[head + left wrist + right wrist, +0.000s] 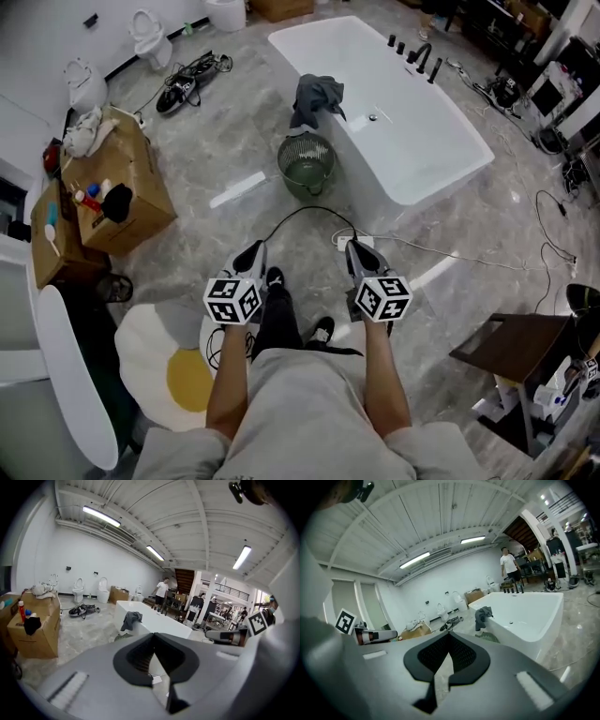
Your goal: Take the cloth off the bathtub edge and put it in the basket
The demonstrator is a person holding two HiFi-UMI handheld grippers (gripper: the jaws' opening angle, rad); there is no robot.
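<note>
The cloth (317, 97) hangs bunched over the bathtub (427, 155) edge, straight ahead and well apart from the left claw (251, 253) and right claw (359, 251), both closed and empty, neither clearly nearer; the basket (306, 162) stands just below it, and its folds are too small to make out.

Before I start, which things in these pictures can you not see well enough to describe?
- Head view: inside of the basket, too small and behind its mesh.
- Left gripper view: the basket, nearly all behind the left gripper's own body.
- Head view: small items on the cardboard box, too small to name.
- Head view: how the cloth sits on the bathtub edge, covered by its own folds.
</note>
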